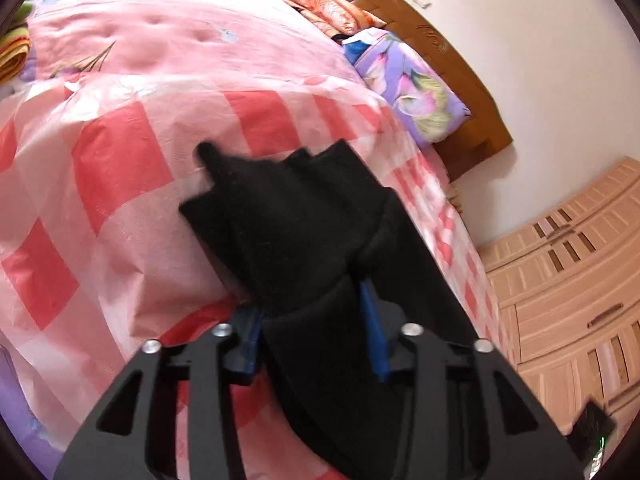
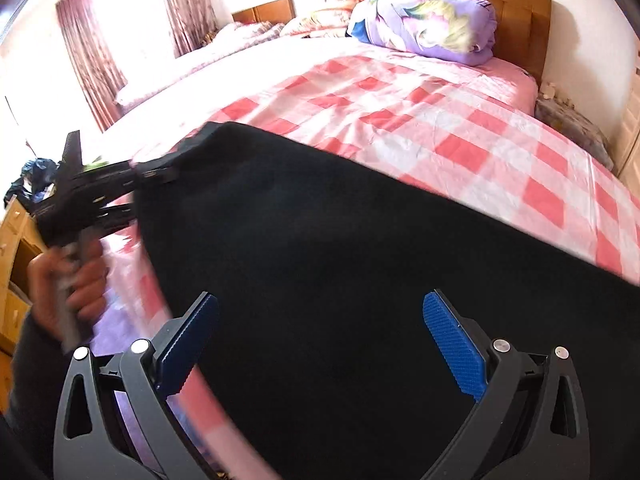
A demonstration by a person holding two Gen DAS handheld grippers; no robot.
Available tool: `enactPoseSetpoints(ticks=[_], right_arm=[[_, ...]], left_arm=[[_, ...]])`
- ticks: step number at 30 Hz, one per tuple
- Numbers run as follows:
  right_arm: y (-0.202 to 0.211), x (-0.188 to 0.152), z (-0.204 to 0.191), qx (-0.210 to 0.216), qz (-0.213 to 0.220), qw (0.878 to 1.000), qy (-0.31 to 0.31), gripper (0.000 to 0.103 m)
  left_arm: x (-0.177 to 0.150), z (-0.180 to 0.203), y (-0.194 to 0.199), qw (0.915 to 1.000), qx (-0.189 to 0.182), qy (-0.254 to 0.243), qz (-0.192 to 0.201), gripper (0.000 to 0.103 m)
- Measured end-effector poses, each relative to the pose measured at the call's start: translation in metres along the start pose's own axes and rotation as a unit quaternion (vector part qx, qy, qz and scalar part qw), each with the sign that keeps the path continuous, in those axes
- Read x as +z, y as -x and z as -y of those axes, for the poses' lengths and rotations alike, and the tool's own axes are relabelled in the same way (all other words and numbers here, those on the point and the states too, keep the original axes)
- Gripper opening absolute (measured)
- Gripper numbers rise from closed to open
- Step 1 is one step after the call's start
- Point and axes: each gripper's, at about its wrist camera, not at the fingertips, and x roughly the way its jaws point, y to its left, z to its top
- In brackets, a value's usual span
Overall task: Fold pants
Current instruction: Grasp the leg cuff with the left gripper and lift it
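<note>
The black pants (image 1: 280, 216) lie bunched on the pink-and-red checked bed sheet (image 1: 120, 168). My left gripper (image 1: 312, 304) is shut on a thick fold of them, with cloth bulging out past the blue pads (image 1: 374, 332). In the right wrist view the pants (image 2: 340, 240) spread wide across the sheet (image 2: 440, 120). The left gripper (image 2: 160, 172) clamps their far left corner, and a hand (image 2: 68, 280) holds its handle. My right gripper (image 2: 320, 304) hovers over the near part of the pants, open, with nothing pressed between its blue pads (image 2: 452, 344).
A rolled purple floral quilt (image 2: 432, 28) rests by the wooden headboard (image 2: 520, 20). A light wooden wardrobe (image 1: 560, 260) stands beside the bed. Dark red curtains (image 2: 92, 56) hang at the bright windows. A wooden cabinet (image 2: 16, 240) is at the far left.
</note>
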Motion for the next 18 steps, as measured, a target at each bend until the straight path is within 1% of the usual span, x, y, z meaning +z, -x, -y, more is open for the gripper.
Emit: enactPoseSetpoints(ticks=[2, 3, 4, 5, 6, 7, 9, 10, 12, 13, 14, 15, 16, 17, 18], right_arm=[[-0.015, 0.008, 0.001, -0.017, -0.015, 1.0, 0.001, 0.099], [-0.024, 0.009, 0.005, -0.027, -0.029, 0.999, 0.001, 0.099], [-0.039, 0.007, 0.008, -0.041, -0.056, 0.998, 0.0, 0.099], [-0.047, 0.003, 0.009, -0.051, -0.066, 0.997, 0.003, 0.099], [-0.046, 0.0, 0.005, -0.061, -0.05, 0.997, 0.021, 0.099], [-0.047, -0.003, 0.001, -0.068, -0.045, 0.996, 0.034, 0.099], [-0.044, -0.002, 0.003, -0.068, -0.051, 0.996, 0.023, 0.099], [-0.04, -0.002, 0.008, -0.063, -0.05, 0.997, 0.016, 0.099], [-0.007, -0.006, 0.022, -0.037, -0.006, 0.999, -0.022, 0.099], [0.019, -0.014, 0.038, -0.015, 0.026, 0.998, -0.052, 0.099], [0.035, -0.02, 0.05, -0.011, 0.045, 0.996, -0.073, 0.099], [0.056, -0.03, 0.066, -0.013, 0.069, 0.993, -0.098, 0.099], [0.076, -0.042, 0.082, -0.016, 0.091, 0.988, -0.121, 0.099], [0.103, -0.06, 0.106, -0.028, 0.116, 0.981, -0.156, 0.099], [0.123, -0.076, 0.127, -0.042, 0.132, 0.972, -0.187, 0.099]], left_arm=[[-0.001, 0.003, 0.011, 0.9998, -0.014, -0.008, 0.011, 0.03], [-0.002, 0.007, 0.016, 0.9996, -0.015, -0.019, 0.016, 0.029], [-0.003, 0.015, 0.022, 0.9989, -0.009, -0.038, 0.024, 0.029], [-0.003, 0.025, 0.027, 0.9979, -0.004, -0.056, 0.033, 0.029], [-0.003, 0.032, 0.03, 0.9972, -0.003, -0.064, 0.039, 0.028], [-0.004, 0.044, 0.037, 0.9957, -0.005, -0.078, 0.05, 0.028], [-0.009, 0.071, 0.049, 0.9914, -0.004, -0.111, 0.069, 0.027], [-0.015, 0.089, 0.057, 0.9874, -0.004, -0.135, 0.082, 0.027], [-0.026, 0.124, 0.072, 0.979, -0.014, -0.177, 0.1, 0.027], [-0.038, 0.148, 0.081, 0.9707, -0.02, -0.212, 0.111, 0.027], [-0.049, 0.167, 0.087, 0.963, -0.024, -0.24, 0.119, 0.027], [-0.063, 0.185, 0.092, 0.9545, -0.028, -0.269, 0.126, 0.027], [-0.082, 0.21, 0.095, 0.9428, -0.035, -0.304, 0.132, 0.027], [-0.097, 0.227, 0.096, 0.9337, -0.042, -0.329, 0.134, 0.027], [-0.115, 0.243, 0.096, 0.9236, -0.049, -0.355, 0.136, 0.027]])
